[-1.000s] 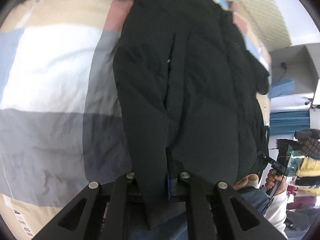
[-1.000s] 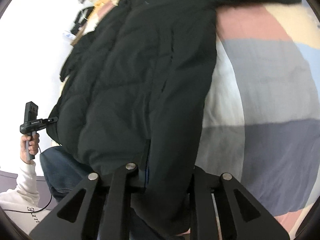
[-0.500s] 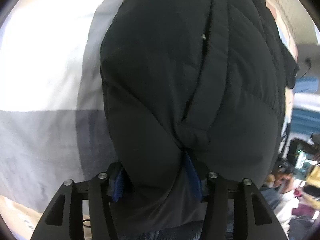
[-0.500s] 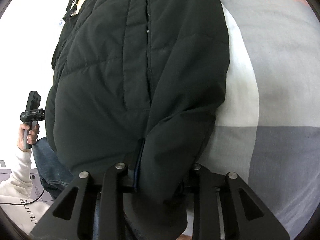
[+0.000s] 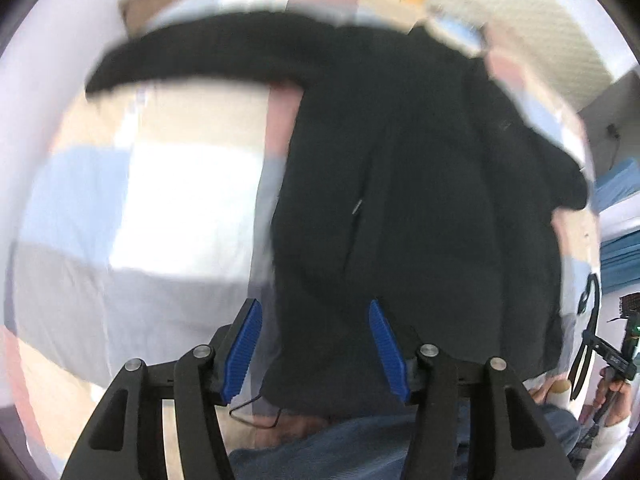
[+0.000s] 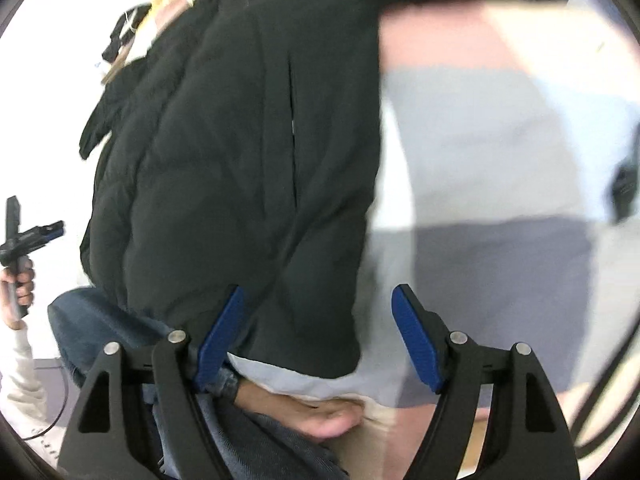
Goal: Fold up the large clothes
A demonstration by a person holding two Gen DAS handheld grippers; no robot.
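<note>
The left gripper [image 5: 314, 346] and right gripper [image 6: 316, 338] are both hovering with jaws spread wide, gripping nothing, just above the near hem of the black padded jacket [image 5: 420, 200], which is lying across the colour-block bedspread [image 5: 160, 208], one sleeve stretching beyond.

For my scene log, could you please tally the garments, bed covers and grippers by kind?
Black quilted padded jacket: 1
Patchwork pastel bed cover: 1
Black two-finger grippers with blue pads, left and right: 2
Total: 4

Black left gripper [image 5: 316, 346] frame, blue ribbed pads [image 5: 245, 350], silver screws, blue jeans [image 6: 104, 332], bare foot [image 6: 316, 414]
</note>
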